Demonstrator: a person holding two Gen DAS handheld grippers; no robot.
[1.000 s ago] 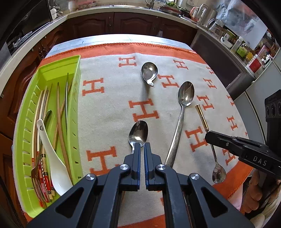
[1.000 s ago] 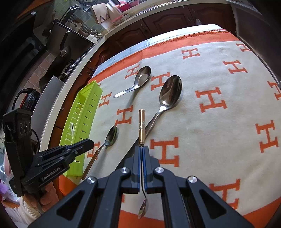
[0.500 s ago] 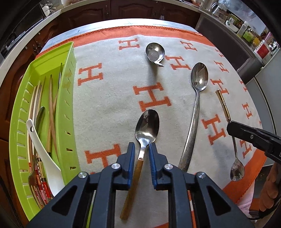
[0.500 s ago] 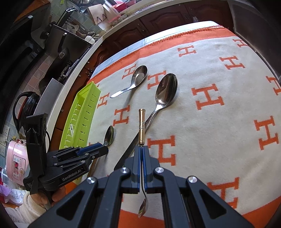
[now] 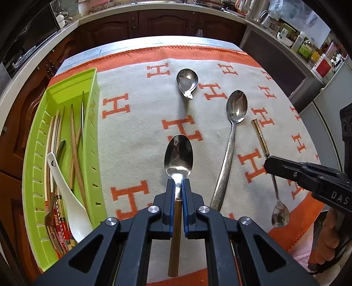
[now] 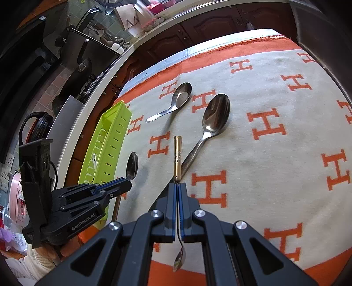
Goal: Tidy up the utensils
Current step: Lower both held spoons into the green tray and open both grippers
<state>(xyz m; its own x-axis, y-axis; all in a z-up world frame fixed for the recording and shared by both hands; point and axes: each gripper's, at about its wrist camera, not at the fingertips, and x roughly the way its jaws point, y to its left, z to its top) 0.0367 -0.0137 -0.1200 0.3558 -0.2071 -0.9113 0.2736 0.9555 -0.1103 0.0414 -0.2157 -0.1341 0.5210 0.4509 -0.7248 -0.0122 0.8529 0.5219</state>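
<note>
My left gripper (image 5: 178, 183) is shut on a wooden-handled steel spoon (image 5: 178, 155), gripping its neck and holding it lifted over the blanket; it also shows in the right wrist view (image 6: 132, 164). My right gripper (image 6: 178, 187) is shut on a thin gold-handled spoon (image 6: 177, 158), whose small bowl hangs below the fingers. A large steel spoon (image 5: 231, 140) and a short steel soup spoon (image 5: 187, 82) lie on the blanket. The lime-green utensil tray (image 5: 93, 123) at the left holds chopsticks, a fork and a white ceramic spoon (image 5: 68, 193).
An orange-and-cream blanket (image 5: 140, 123) with H marks covers the table. Dark cabinets and a countertop (image 5: 154, 8) stand beyond the far edge. A pink appliance (image 6: 17, 198) is at the left of the right wrist view.
My left gripper opened around the wooden-handled spoon's neck, then shut on it and lifted it off the blanket. My right gripper has stayed shut on the gold-handled spoon, hardly moving.
</note>
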